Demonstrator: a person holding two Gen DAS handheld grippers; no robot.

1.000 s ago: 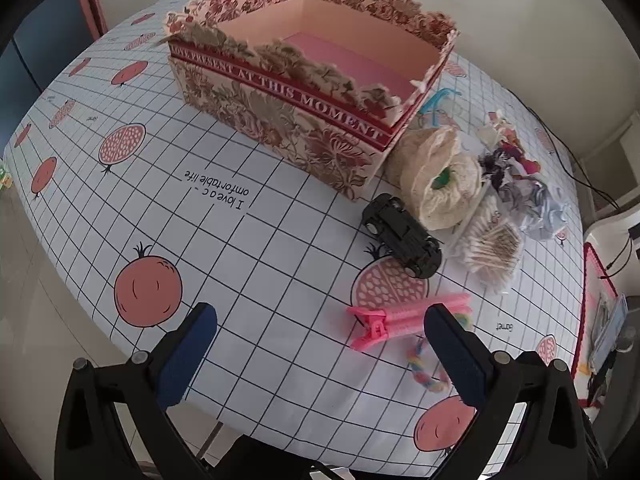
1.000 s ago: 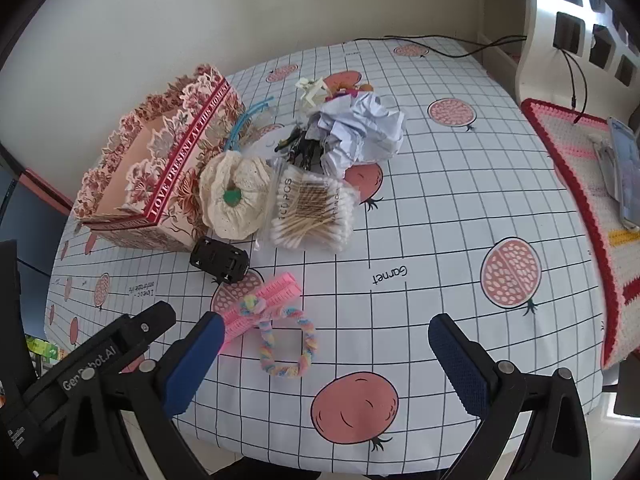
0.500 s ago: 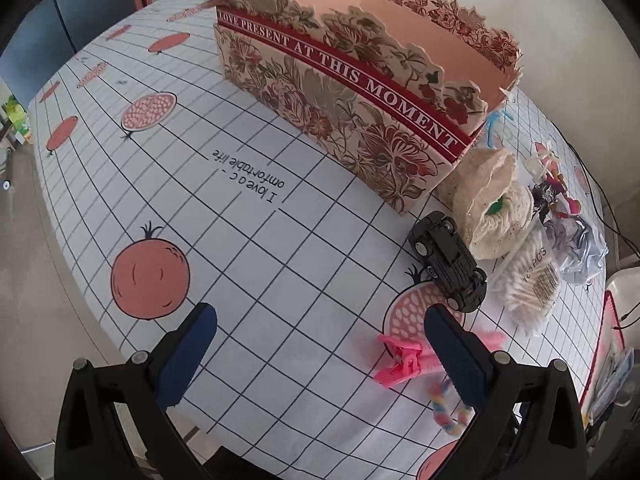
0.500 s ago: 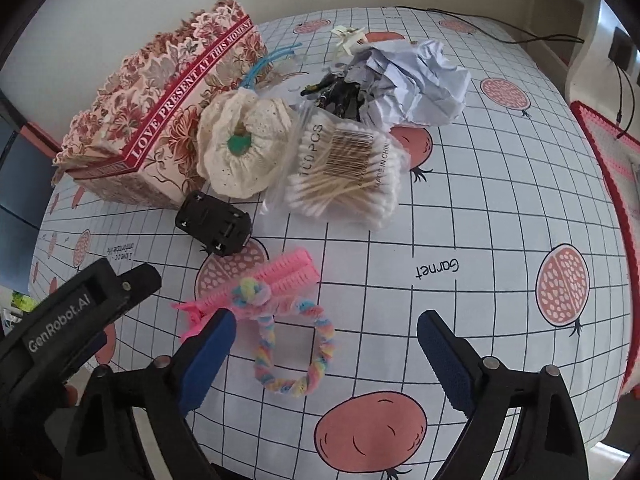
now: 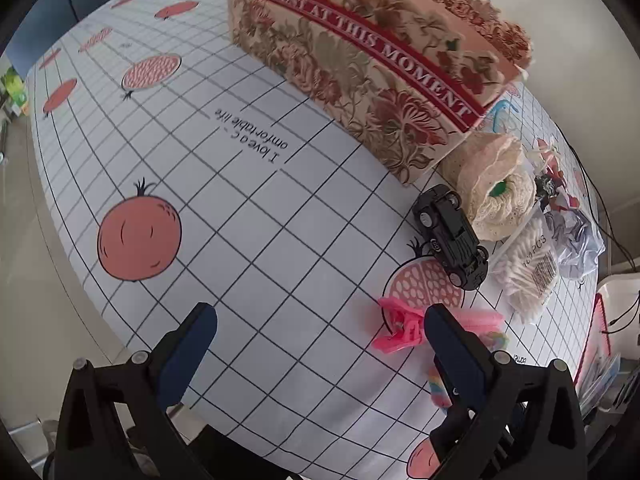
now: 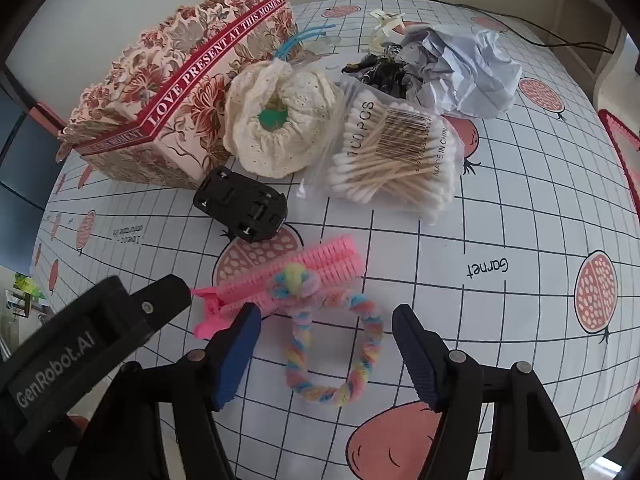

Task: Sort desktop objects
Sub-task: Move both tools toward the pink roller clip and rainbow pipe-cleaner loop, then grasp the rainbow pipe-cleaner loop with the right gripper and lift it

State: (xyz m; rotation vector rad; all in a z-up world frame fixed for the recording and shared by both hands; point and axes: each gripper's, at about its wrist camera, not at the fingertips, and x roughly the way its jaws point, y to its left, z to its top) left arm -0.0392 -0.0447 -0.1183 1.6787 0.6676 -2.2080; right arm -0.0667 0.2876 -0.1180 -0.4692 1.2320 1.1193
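A floral box [image 5: 360, 68] [image 6: 168, 96] stands at the back of the table. Beside it lie a cream lace bundle [image 6: 276, 120], a black toy car [image 6: 244, 210] [image 5: 450, 230], a bag of cotton swabs [image 6: 396, 156], a pink hair clip [image 6: 280, 276] [image 5: 400, 326] and a pastel braided ring [image 6: 332, 344]. My right gripper [image 6: 326, 354] is open, its fingers on either side of the ring, low over the table. My left gripper [image 5: 316, 344] is open and empty above bare cloth, with the pink clip just past its right finger.
Crumpled paper [image 6: 468, 68], black clips [image 6: 380, 68], a white claw clip [image 6: 384, 24] and a blue hanger [image 6: 300, 40] lie behind the swabs. The left gripper's body [image 6: 80, 344] shows at the right view's lower left. The table edge runs close beneath both grippers.
Both grippers have moved forward and lower toward the table. The right gripper now straddles the braided ring and its opening has narrowed. The left gripper has swung left along the box.
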